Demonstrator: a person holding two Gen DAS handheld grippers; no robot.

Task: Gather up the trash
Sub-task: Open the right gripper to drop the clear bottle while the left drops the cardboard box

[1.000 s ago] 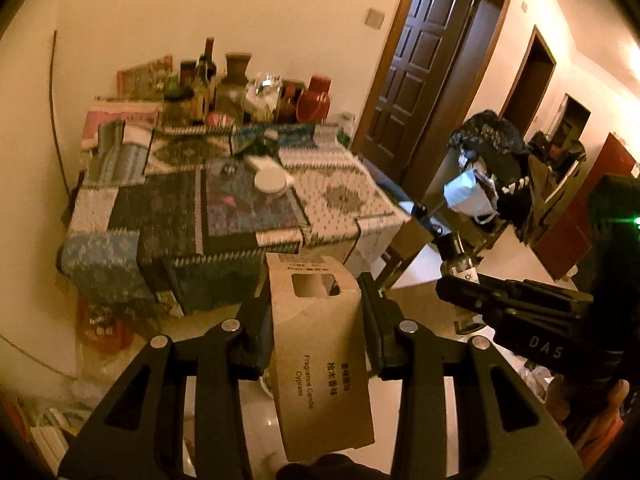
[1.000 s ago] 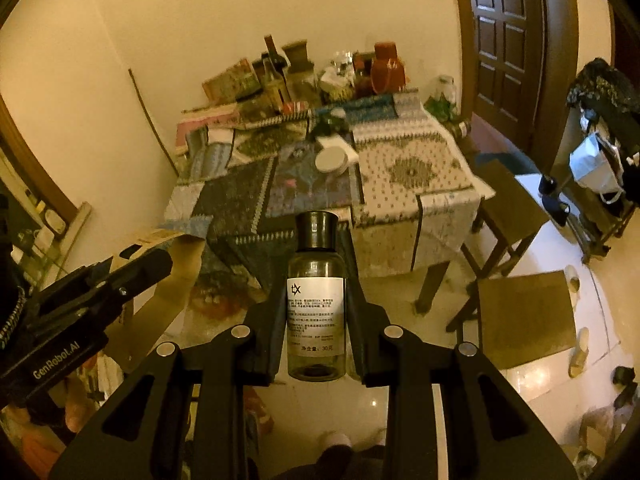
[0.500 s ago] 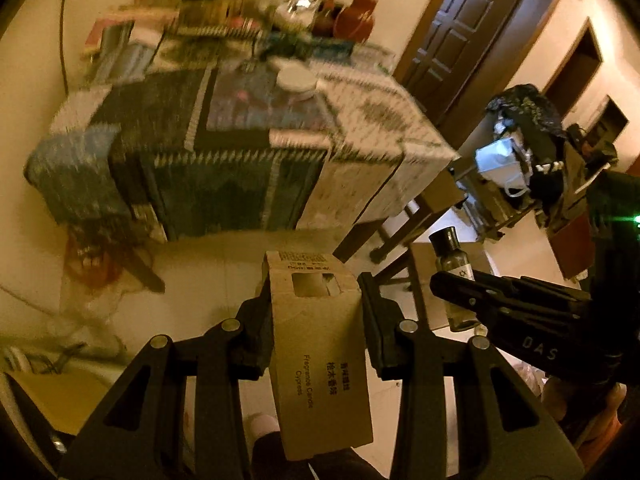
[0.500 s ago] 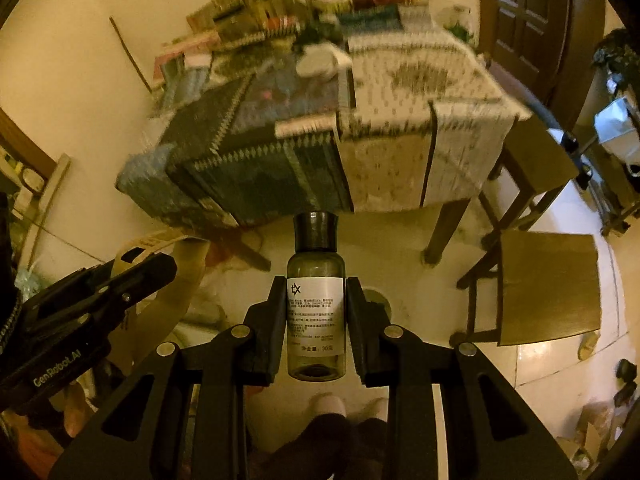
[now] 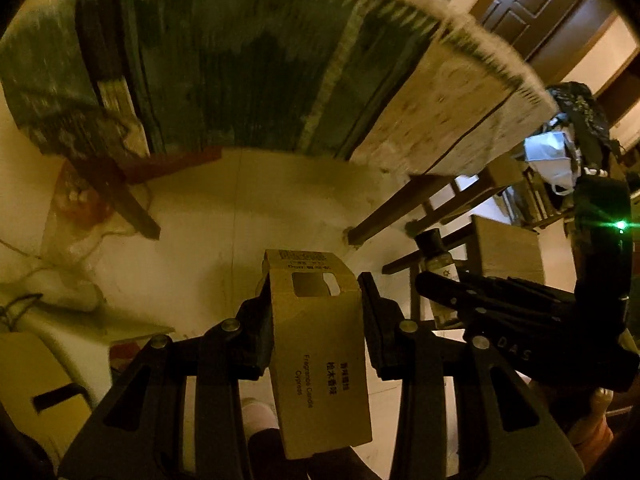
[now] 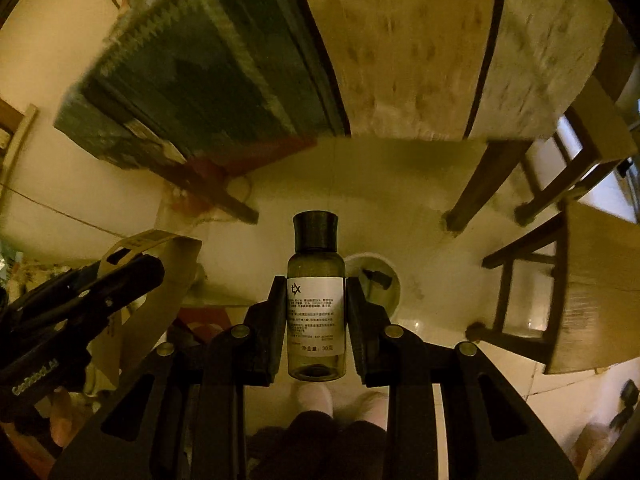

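My left claw (image 5: 316, 312) pinches a brown cardboard box (image 5: 320, 344) by its sides, upright between the pads. My right claw (image 6: 316, 312) is pressed tight on a small dark bottle (image 6: 316, 296) with a white label, cap up. Both hang in front of the table (image 6: 400, 60), below its draped cloth edge. Just beyond the bottle, a round white bin (image 6: 380, 276) stands on the floor.

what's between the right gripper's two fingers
A small dark bottle with a white label, clamped upright by the right gripper; the right wrist view shows it.
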